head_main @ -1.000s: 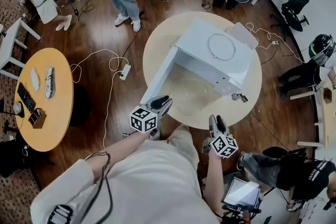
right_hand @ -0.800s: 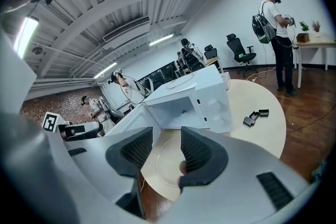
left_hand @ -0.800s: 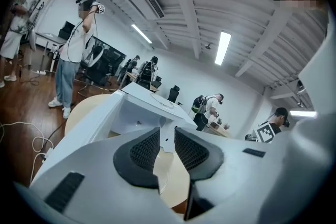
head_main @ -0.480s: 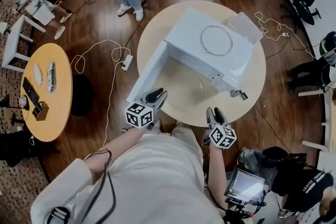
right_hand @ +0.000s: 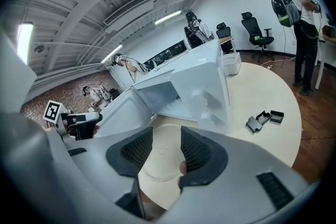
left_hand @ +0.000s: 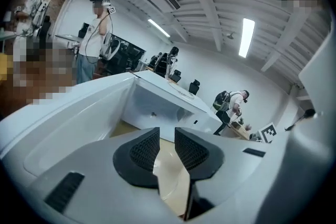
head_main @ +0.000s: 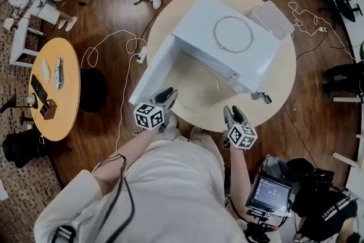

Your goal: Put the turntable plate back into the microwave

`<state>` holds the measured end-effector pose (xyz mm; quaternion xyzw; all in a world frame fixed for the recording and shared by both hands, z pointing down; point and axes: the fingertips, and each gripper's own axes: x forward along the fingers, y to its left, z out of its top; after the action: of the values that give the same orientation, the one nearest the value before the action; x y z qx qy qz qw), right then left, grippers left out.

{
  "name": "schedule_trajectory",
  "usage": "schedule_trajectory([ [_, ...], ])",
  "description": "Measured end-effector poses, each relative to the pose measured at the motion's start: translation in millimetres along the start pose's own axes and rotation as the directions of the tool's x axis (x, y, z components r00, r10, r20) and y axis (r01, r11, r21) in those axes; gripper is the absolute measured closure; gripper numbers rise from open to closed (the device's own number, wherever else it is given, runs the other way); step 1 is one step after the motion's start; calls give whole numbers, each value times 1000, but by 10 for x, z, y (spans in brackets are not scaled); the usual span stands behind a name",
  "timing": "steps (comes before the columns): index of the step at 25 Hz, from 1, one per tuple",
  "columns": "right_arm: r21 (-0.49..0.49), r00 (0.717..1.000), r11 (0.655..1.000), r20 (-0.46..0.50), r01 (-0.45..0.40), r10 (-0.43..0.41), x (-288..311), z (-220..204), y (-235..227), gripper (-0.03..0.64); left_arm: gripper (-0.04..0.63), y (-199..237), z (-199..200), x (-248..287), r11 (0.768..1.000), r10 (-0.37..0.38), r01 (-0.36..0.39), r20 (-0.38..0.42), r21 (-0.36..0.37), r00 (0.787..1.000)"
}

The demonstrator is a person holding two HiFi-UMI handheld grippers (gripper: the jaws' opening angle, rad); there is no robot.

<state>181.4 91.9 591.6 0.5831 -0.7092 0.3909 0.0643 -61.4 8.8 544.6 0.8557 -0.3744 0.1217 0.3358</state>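
**A:** What have the two grippers got hold of?

**B:** Nothing. The left gripper [left_hand: 167, 139] has its jaws partly apart, and only pale tabletop shows in the gap. The right gripper [right_hand: 166, 147] is open about as far, and its pads touch nothing.

**A:** And the turntable plate?

**B:** The turntable plate [head_main: 196, 90] is clear glass and lies flat on the round table [head_main: 278, 88], just in front of the microwave's open cavity. The right gripper view shows it through the gap between the jaws, but it lies beyond their tips. From the head view, both grippers are at the near edge of the table, one on each side of the plate and apart from it.

**A:** How does the microwave stand?

**B:** The white microwave [head_main: 227, 51] sits mid-table. Its door [head_main: 152, 78] is swung wide open toward the left gripper. A thin ring [head_main: 214, 36] lies on its top.

**A:** Anything else on the table?

**B:** A small dark part [head_main: 260, 97] lies to the right of the microwave, and a white tray [head_main: 273, 19] sits behind it. Farther off to the left is an orange table [head_main: 57, 94] on the wooden floor.
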Motion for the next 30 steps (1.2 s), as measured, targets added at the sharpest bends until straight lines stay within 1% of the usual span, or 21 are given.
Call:
schedule_trajectory([
  [2,-1,1000,1000,-19,-14,14,54,-29,-47,443,521,89,-70,12,999,22,-22,5,-38,1000],
  [4,-8,999,1000,-37,-25,25,115,-50,-89,443,506,190,-146,35,997,49,-49,-1,-65,999],
  [7,-19,997,999,-60,-42,41,219,-81,-162,443,503,308,-276,99,993,85,-87,-26,-81,996],
  [11,-21,992,997,-105,-72,69,372,-243,-253,443,502,415,-491,175,982,117,-124,-57,-143,992],
  [13,-18,988,996,-129,-84,81,446,-332,-287,443,502,457,-587,239,977,130,-141,-79,-158,988],
  [15,-23,984,995,-152,-98,93,521,-405,-296,443,495,490,-642,310,976,139,-153,-94,-158,986],
  [18,-30,977,993,-183,-118,111,635,-519,-286,443,495,539,-716,411,976,151,-167,-124,-138,981],
  [21,-14,970,992,-212,-125,119,728,-634,-304,443,495,624,-863,498,975,162,-184,-166,-122,973],
  [23,-3,967,993,-226,-119,115,806,-695,-336,443,483,715,-962,565,976,170,-194,-199,-104,965],
  [27,9,963,995,-253,-95,94,923,-818,-369,443,483,882,-1130,627,977,172,-199,-263,-81,949],
  [30,10,962,997,-265,-72,72,1016,-883,-427,463,477,990,-1211,674,976,173,-203,-296,-74,939],
])
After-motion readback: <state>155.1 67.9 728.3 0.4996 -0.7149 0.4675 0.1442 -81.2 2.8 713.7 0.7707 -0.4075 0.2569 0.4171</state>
